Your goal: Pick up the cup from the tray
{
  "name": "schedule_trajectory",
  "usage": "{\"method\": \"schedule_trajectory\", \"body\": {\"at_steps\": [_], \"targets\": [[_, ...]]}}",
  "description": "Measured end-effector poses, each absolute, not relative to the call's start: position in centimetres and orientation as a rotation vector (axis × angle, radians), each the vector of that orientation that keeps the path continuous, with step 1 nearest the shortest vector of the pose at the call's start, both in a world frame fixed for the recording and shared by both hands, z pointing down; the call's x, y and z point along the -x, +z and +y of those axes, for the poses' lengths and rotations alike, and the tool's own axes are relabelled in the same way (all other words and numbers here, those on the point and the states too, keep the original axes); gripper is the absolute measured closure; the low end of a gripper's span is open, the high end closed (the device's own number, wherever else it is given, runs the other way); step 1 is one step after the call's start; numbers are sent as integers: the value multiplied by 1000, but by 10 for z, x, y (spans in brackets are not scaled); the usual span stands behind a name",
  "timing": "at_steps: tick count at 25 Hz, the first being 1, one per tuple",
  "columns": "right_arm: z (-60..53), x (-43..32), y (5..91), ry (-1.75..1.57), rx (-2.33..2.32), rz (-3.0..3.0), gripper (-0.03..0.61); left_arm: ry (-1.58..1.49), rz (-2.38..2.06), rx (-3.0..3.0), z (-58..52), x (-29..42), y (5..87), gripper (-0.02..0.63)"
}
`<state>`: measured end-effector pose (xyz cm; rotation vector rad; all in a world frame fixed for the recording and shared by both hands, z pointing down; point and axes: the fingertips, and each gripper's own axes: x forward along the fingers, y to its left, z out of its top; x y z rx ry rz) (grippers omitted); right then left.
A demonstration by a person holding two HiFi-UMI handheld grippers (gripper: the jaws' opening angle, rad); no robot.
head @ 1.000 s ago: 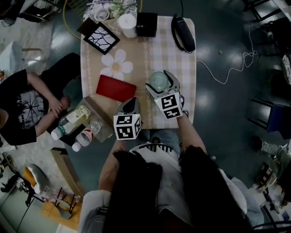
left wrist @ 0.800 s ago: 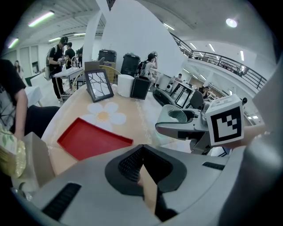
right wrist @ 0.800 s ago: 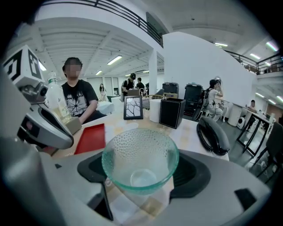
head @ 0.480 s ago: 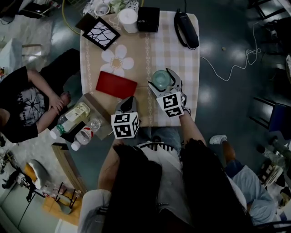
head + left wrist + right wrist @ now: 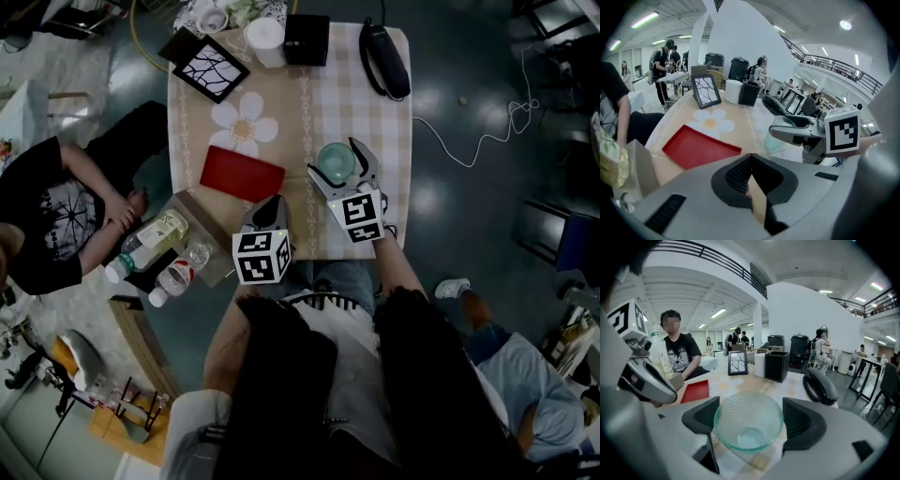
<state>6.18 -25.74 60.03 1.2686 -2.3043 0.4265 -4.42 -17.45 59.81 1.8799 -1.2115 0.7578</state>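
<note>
A clear, dimpled glass cup [image 5: 335, 162] sits between the jaws of my right gripper [image 5: 337, 160], over the checked cloth at the table's right side. In the right gripper view both pads press the cup [image 5: 748, 423] at its rim, so this gripper [image 5: 750, 420] is shut on it. Whether the cup's base touches the cloth, I cannot tell. The red tray [image 5: 242, 174] lies empty to the cup's left, apart from it. My left gripper [image 5: 271, 208] hovers at the table's near edge with its jaws [image 5: 751, 180] shut on nothing. From that gripper's view the cup [image 5: 779, 136] appears right of the tray [image 5: 698, 146].
A flower mat [image 5: 244, 124] lies beyond the tray. Along the far edge stand a picture frame [image 5: 208, 69], a white roll [image 5: 265, 39], a black box [image 5: 307, 39] and a telephone [image 5: 384, 58]. Left of the table are bottles [image 5: 145, 246] and a seated person [image 5: 56, 202].
My right gripper and the cup have drifted slightly to the right, away from the tray. The left gripper has hardly moved.
</note>
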Motion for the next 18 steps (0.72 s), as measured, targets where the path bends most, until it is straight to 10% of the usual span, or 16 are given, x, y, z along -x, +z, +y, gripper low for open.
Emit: {"method": "schedule_trajectory", "body": {"at_steps": [15,18], "targets": [[-237,-69,536,432,-1364,-2304,178,655,-1345,-1938,-194,61,559,607],[-233,-72,521,457,-1442,-2294,367,625,-1360,-1965,-195,62,547,607]]}}
